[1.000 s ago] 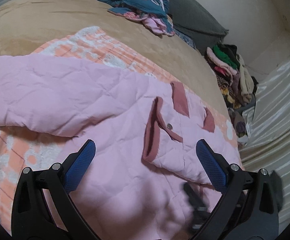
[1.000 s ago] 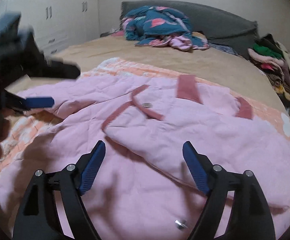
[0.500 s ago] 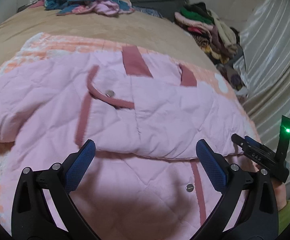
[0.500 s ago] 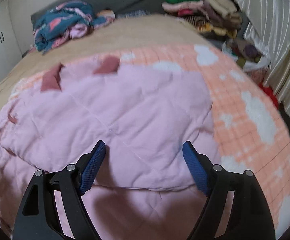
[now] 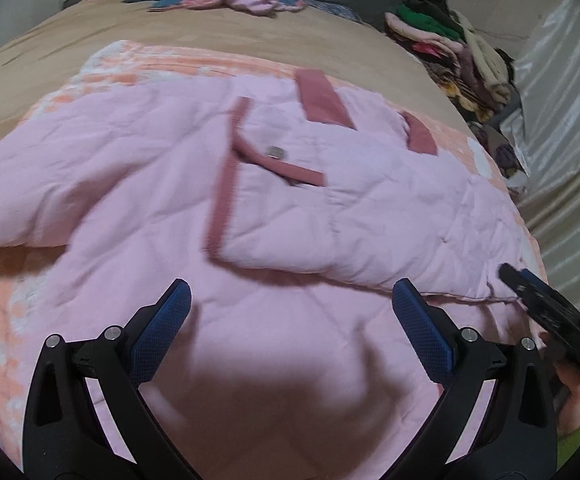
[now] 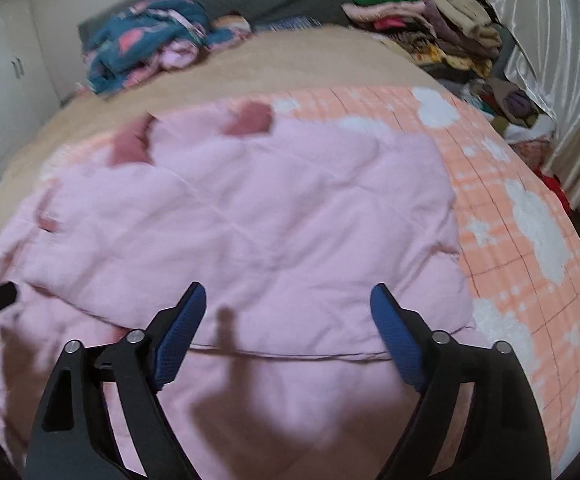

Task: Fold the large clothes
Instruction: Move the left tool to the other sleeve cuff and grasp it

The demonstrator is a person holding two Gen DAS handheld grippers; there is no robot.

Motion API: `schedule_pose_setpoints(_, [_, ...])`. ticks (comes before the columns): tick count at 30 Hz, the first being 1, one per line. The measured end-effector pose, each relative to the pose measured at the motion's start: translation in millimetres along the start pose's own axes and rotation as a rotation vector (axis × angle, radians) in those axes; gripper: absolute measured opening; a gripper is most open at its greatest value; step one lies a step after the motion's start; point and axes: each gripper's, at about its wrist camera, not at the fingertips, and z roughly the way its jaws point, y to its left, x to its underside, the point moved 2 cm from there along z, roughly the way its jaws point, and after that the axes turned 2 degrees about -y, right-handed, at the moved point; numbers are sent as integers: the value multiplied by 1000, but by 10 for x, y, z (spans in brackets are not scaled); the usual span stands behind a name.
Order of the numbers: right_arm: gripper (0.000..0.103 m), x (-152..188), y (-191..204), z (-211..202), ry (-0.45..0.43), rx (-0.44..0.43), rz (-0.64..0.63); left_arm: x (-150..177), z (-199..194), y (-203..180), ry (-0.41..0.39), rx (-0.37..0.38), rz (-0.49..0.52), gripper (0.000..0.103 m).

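Between and beyond the fingers of both grippers: one pink quilted jacket (image 5: 138,184), spread flat on an orange checked blanket (image 6: 506,216) over a tan bed (image 5: 210,36).
Left gripper (image 5: 290,320): fingers spread wide, holding nothing, above the jacket's lower panel; folded flap edge with dark pink trim (image 5: 222,184) just ahead of the left finger, snap button (image 5: 276,152) further ahead.
Right gripper (image 6: 286,320): fingers spread wide, holding nothing, straddling the flap's hem; bare blanket lies right of the right finger, up to the bed edge.
Far ahead: crumpled blue bedding (image 6: 146,40); stacked clothes (image 6: 422,16) to the right. Containers: none seen.
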Motion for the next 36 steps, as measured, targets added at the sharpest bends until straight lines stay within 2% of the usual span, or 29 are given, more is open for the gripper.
schedule_pose_setpoints(2, [91, -43, 139, -92, -9, -30, -6, -5, -128, 149, -20, -15, -40, 94])
schedule_pose_setpoints(9, [91, -146, 714, -353, -50, -97, -78, 4, -551, 720, -85, -81, -155, 94])
schedule_pose_setpoints(18, [92, -199, 1469, -571, -95, -159, -167, 27, -862, 1335, -121, -140, -295, 94])
schedule_pose_setpoints(21, [98, -196, 1767, -600, -102, -190, -193, 29, -966, 1531, -141, -160, -343, 94])
schedule_pose_setpoints(29, [98, -158, 2433, -594, -96, -261, -276, 37, -1144, 1997, -170, -231, -473, 94])
schedule_pose_setpoints(36, [98, -98, 2950, -554, -80, -316, -336, 110, -1251, 2390, -189, -261, -604, 94])
